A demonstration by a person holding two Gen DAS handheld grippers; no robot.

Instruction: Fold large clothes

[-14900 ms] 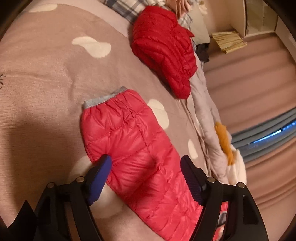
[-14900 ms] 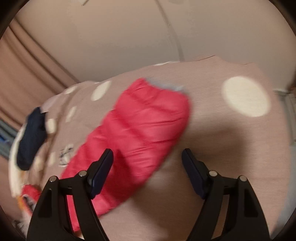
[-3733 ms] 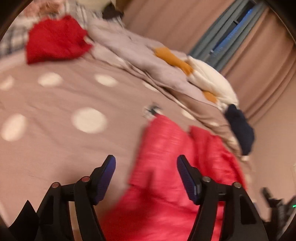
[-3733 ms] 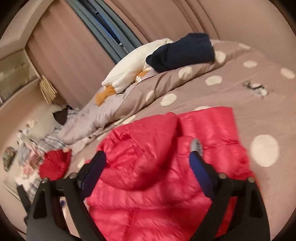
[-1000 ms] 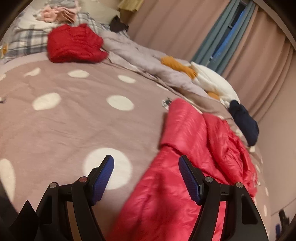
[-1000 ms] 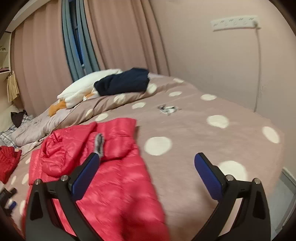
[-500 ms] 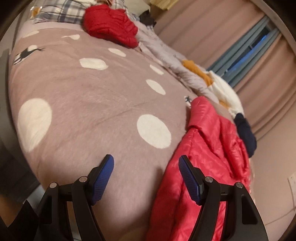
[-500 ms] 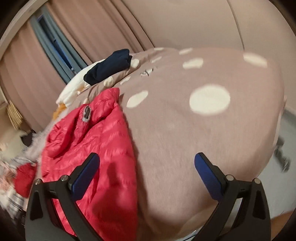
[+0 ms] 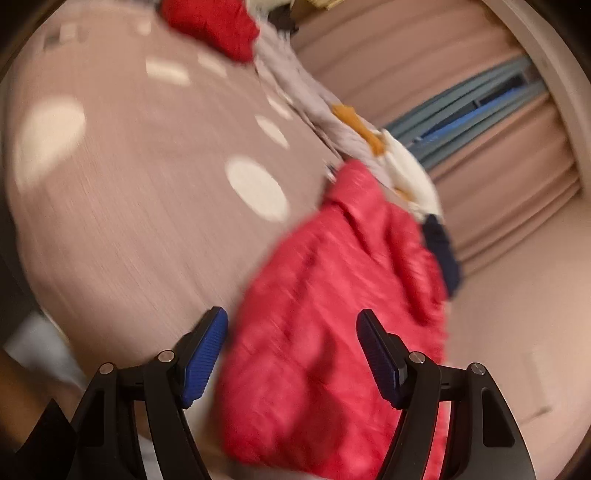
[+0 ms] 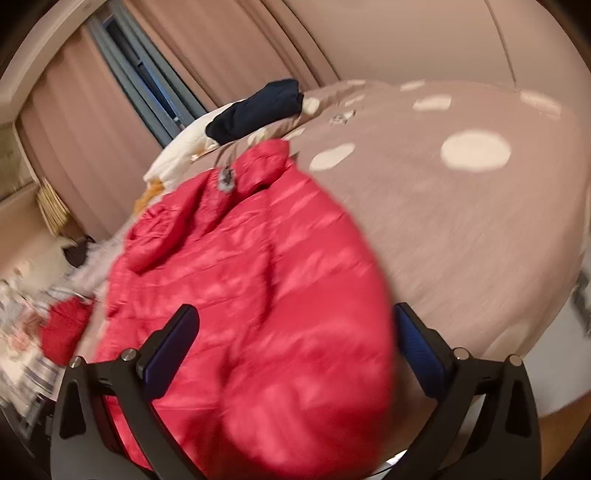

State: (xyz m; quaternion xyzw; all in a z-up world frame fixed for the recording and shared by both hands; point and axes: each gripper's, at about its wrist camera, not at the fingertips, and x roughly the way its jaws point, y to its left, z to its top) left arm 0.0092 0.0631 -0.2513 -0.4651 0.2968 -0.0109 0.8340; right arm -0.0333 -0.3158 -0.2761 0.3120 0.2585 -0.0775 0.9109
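Because the red puffer jacket is quilted and full of air, it will likely be light, soft and springy, with a slick shell that slides on itself and puffs back up after a fold. It lies on the dotted bedspread near the bed's close edge, its collar end pointing toward the curtains and its lower part spilling toward both cameras. A good hold would be on a hem or a corner, where the fabric is thin enough to pinch; a bite into the padded middle would probably slip.

The left tool is spread wide with nothing pinched, the jacket's near edge showing between its blue pads but apart from them. The right tool is also spread, framing the jacket's bulk without pressing on it.

Both views are smeared by motion, so seams, sleeves and the zip are hard to trace. A small grey tag or pull near the collar cannot be identified. The hem nearest the tools is cut off at the bottom of each view, and whether it hangs over the bed's edge is unclear. Other clothes heaped at the far side are too blurred to sort.
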